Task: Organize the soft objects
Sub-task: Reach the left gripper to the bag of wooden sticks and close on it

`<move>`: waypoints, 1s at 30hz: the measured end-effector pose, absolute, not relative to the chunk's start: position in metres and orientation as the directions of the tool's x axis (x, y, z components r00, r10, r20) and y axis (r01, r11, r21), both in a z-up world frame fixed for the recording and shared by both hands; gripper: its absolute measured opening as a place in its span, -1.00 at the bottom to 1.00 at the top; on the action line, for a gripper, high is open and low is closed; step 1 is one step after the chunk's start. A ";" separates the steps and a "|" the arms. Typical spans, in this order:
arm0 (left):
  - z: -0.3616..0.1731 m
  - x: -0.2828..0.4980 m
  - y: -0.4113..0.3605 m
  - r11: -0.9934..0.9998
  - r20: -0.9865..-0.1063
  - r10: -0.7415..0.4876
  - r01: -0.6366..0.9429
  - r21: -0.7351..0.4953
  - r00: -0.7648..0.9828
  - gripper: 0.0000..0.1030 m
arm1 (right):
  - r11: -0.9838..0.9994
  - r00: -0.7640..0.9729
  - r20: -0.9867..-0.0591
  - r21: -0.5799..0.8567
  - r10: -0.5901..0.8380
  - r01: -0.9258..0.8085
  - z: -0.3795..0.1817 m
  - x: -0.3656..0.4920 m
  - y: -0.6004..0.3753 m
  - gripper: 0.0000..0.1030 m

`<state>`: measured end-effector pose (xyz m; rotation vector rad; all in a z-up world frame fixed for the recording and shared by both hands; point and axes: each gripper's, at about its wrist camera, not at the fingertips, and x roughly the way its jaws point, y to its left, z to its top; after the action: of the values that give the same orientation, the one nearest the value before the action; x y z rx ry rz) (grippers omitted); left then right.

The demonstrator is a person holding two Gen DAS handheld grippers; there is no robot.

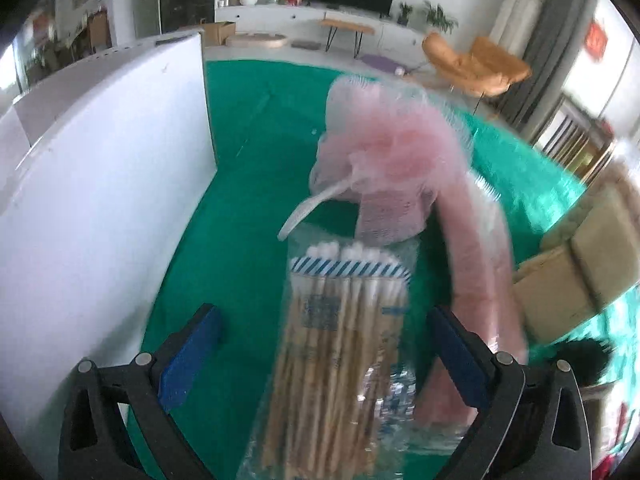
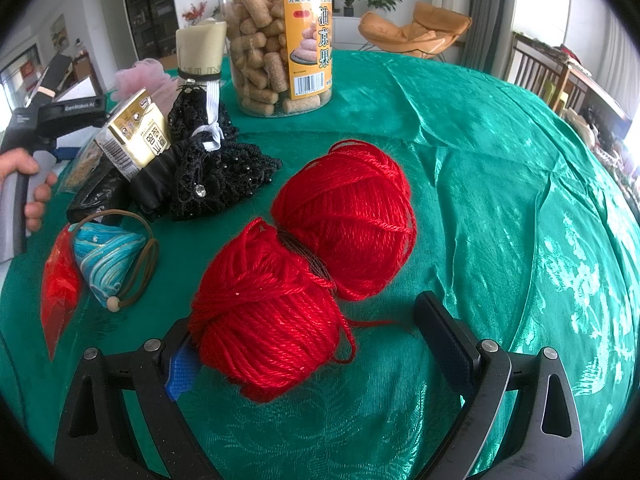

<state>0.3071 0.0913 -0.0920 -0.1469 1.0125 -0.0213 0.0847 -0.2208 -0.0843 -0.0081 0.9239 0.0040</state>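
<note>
Red yarn [image 2: 304,264], two balls joined at the middle, lies on the green cloth [image 2: 500,200]; the right gripper [image 2: 308,344] is spread wide around the nearer ball, whose left side touches the blue pad. The left gripper [image 1: 324,340] is also wide, a bag of cotton swabs [image 1: 340,340] between its fingers, untouched, beside a pink bath puff [image 1: 392,152] and white board [image 1: 100,200]

green patterned tablecloth [image 2: 500,184] over table, red yarn [image 2: 304,272] two joined balls, clear snack jar [image 2: 280,40], black lace pile [image 2: 208,168], blue pouch [image 2: 108,256], red packet [image 2: 60,292], swab bag [image 1: 340,340], pink loofah [image 1: 392,148]
</note>
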 end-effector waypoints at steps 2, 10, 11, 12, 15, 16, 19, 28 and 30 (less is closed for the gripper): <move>-0.096 0.306 0.083 0.998 -0.852 -0.048 -0.005 -0.060 0.521 0.96 | 1.000 0.603 -0.798 -0.006 -0.001 -0.007 -0.085 0.085 -0.221 0.88; -0.099 0.296 0.079 0.998 -0.851 -0.043 0.054 -0.017 0.523 0.92 | 1.000 0.603 -0.798 -0.006 -0.001 -0.007 -0.084 0.085 -0.221 0.88; -0.096 0.297 0.076 0.998 -0.850 -0.047 0.062 -0.017 0.525 0.79 | 1.000 0.603 -0.798 -0.006 -0.001 -0.007 -0.084 0.085 -0.221 0.88; -0.094 0.294 0.075 0.997 -0.844 -0.053 0.078 -0.014 0.533 0.68 | 1.000 0.603 -0.798 -0.006 -0.001 -0.007 -0.084 0.085 -0.221 0.88; -0.089 0.277 0.073 0.994 -0.838 -0.057 0.106 0.001 0.543 -0.10 | 1.000 0.603 -0.798 -0.006 -0.001 -0.007 -0.084 0.085 -0.221 0.88; -0.086 0.273 0.072 0.994 -0.840 -0.049 0.108 0.011 0.541 -0.29 | 1.000 0.603 -0.798 -0.006 -0.001 -0.007 -0.084 0.085 -0.221 0.88; -0.082 0.255 0.073 0.994 -0.846 -0.046 0.107 0.013 0.531 -0.38 | 1.000 0.603 -0.798 -0.006 -0.001 -0.007 -0.084 0.085 -0.221 0.88; -0.070 0.124 0.073 0.989 -0.845 -0.116 0.137 -0.051 0.523 -0.39 | 1.000 0.603 -0.798 -0.006 -0.001 -0.006 -0.084 0.084 -0.221 0.88; -0.074 0.102 0.072 0.989 -0.844 -0.113 0.144 -0.042 0.525 -0.36 | 1.000 0.603 -0.798 -0.006 -0.001 -0.006 -0.084 0.085 -0.220 0.88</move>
<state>0.1024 0.0715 -0.0741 0.0341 1.0069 -0.1534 0.0845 -0.2204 -0.0842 -0.0083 0.9237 0.0032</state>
